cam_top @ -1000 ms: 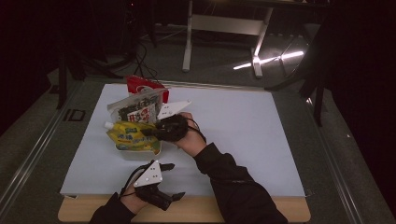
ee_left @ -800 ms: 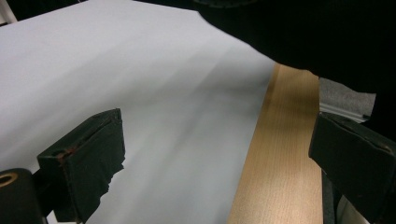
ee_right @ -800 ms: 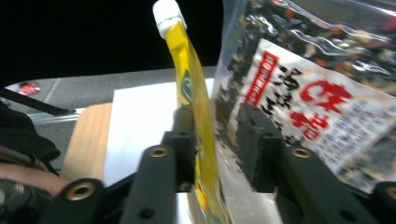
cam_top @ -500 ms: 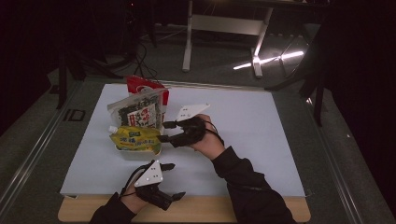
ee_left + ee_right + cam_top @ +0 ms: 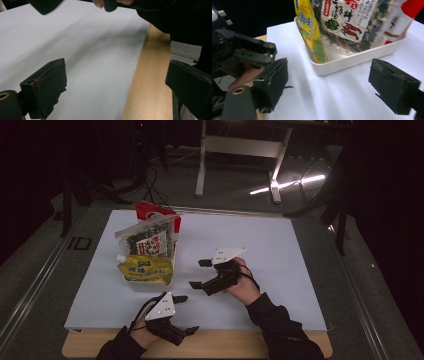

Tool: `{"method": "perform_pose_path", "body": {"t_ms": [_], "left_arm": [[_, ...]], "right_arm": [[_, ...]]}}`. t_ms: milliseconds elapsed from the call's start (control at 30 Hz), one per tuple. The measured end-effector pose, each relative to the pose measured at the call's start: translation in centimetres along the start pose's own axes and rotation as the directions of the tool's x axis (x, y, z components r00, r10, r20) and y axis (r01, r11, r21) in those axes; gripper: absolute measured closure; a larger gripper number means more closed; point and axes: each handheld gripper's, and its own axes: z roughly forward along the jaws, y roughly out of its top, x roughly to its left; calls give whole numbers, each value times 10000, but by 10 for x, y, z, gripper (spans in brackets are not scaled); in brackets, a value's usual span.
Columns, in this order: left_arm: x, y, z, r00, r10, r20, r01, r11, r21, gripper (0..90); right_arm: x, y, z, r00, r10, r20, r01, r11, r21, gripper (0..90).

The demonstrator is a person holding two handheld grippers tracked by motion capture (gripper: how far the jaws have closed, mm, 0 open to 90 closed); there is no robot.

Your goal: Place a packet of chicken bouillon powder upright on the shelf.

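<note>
Across the bench (image 5: 300, 270), under its white sheet, the white tray (image 5: 150, 286) sits toward the left side of the high view, carrying three packets stood on edge. Rearmost, at the tray's 12 o'clock, rises the red packet (image 5: 152, 212); in front of it stands the clear seaweed packet (image 5: 150, 240); nearest the person leans the yellow pouch (image 5: 145, 269), its long axis running 9 to 3 across the tray.

Now the key line: the right gripper (image 5: 201, 273) hovers just beside the tray, and the tray lies at its 9 o'clock, exactly where its jaws point. They have just been opening, they stand wide, and nothing sits between them. In the right gripper view the yellow pouch (image 5: 310, 30) and the tray's front wall (image 5: 352, 62) lie dead ahead at 12 o'clock.

The left gripper (image 5: 185, 315) sits near the bench's front edge at the tray's 5 o'clock, jaws spread and empty, aimed away toward 3 o'clock. My read: the right one is better lined up.
</note>
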Motion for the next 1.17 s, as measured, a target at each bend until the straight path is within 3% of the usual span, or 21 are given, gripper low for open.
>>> {"method": "perform_pose_path", "body": {"t_ms": [300,533,800,1167], "left_arm": [[1,0,0,10000,36,10,-36,10000,25,45],[0,0,1,10000,30,17,-30,10000,51,45],[0,-1,1,10000,14,0,-14,10000,31,46],[0,-5,2,10000,31,11,-31,10000,86,45]], "right_arm": [[-5,-28,-11,9989,465,-13,-465,9988,122,150],[-8,-48,-18,9985,539,47,-540,9983,197,151],[-9,-67,-20,9988,360,342,-375,9982,459,150],[-11,-77,-17,9986,181,492,-214,9975,675,148]]}}
